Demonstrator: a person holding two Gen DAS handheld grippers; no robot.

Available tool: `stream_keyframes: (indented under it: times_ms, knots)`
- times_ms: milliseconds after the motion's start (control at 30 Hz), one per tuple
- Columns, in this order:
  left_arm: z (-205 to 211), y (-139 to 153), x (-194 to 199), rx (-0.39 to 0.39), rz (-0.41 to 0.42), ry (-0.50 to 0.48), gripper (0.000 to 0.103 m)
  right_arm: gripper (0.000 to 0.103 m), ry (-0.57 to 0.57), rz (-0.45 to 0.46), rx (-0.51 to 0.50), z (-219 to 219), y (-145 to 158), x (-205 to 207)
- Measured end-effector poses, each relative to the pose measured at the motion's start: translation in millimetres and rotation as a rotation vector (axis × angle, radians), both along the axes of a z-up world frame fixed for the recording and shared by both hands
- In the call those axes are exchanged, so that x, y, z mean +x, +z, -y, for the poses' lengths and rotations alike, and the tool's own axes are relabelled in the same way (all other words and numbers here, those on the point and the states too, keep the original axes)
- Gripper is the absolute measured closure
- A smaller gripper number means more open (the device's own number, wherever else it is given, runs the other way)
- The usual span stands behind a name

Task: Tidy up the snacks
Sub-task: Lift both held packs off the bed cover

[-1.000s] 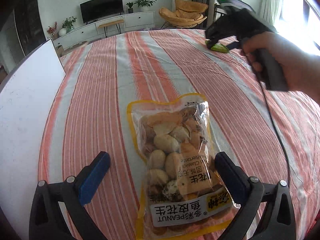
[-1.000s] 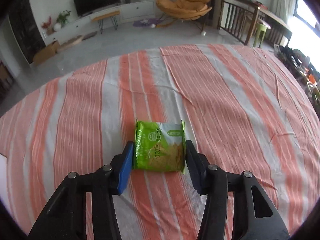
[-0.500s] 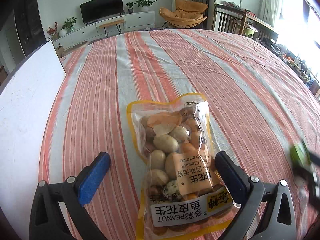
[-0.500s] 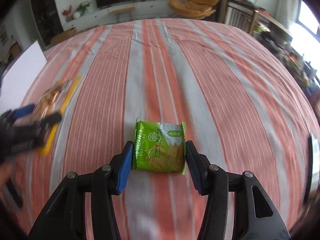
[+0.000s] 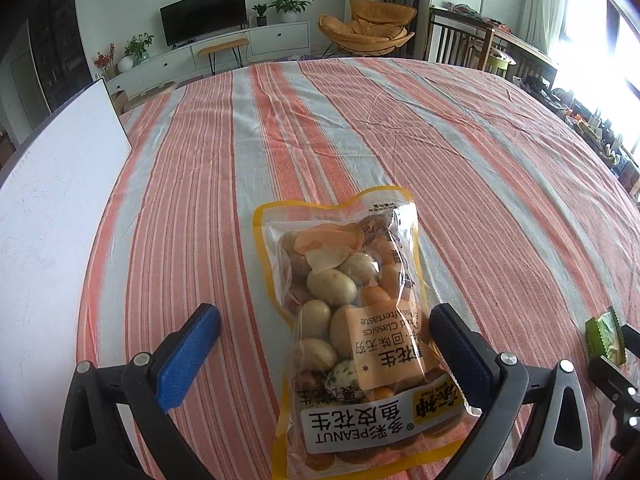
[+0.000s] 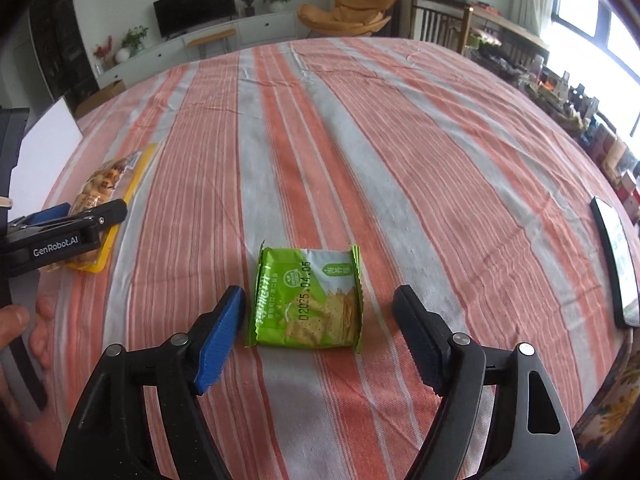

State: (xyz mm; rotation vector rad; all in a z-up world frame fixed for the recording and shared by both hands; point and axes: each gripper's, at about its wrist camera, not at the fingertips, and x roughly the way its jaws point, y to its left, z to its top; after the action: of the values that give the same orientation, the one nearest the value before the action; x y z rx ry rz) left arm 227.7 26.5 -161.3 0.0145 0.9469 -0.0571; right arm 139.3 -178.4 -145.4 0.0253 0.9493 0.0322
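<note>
A yellow-edged clear bag of peanuts point(image 5: 356, 320) lies on the striped tablecloth point(image 5: 440, 160) between the open jaws of my left gripper point(image 5: 324, 344), nearer the right finger. A green cracker packet point(image 6: 308, 300) lies flat on the cloth between the open jaws of my right gripper point(image 6: 320, 332), with gaps on both sides. In the right wrist view the peanut bag point(image 6: 104, 188) and the left gripper point(image 6: 68, 232) show at the far left. In the left wrist view the green packet point(image 5: 606, 340) shows at the right edge.
A white board point(image 5: 52, 200) stands along the table's left side. A phone point(image 6: 616, 264) lies near the right table edge. Behind the table are a TV unit point(image 5: 204, 12), an orange chair point(image 5: 368, 28) and a wooden table with clutter point(image 5: 500, 52).
The right gripper carried the green packet from the far side of the table to the near right, set it down beside the left gripper and opened. The left gripper has not moved.
</note>
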Motion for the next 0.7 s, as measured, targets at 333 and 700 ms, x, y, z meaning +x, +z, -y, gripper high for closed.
stream_keyframes:
  times_ms: [333,700]
  knots:
    - [11.2,2.4,10.2,0.011,-0.169,0.014,0.0,0.023,-0.034,-0.187,0.131,24.4,9.7,16.1]
    - [-12.3,52.8,-52.4,-0.348,-0.109,-0.087,0.048,0.051,-0.014,-0.122,0.167,10.0,38.6,-14.1]
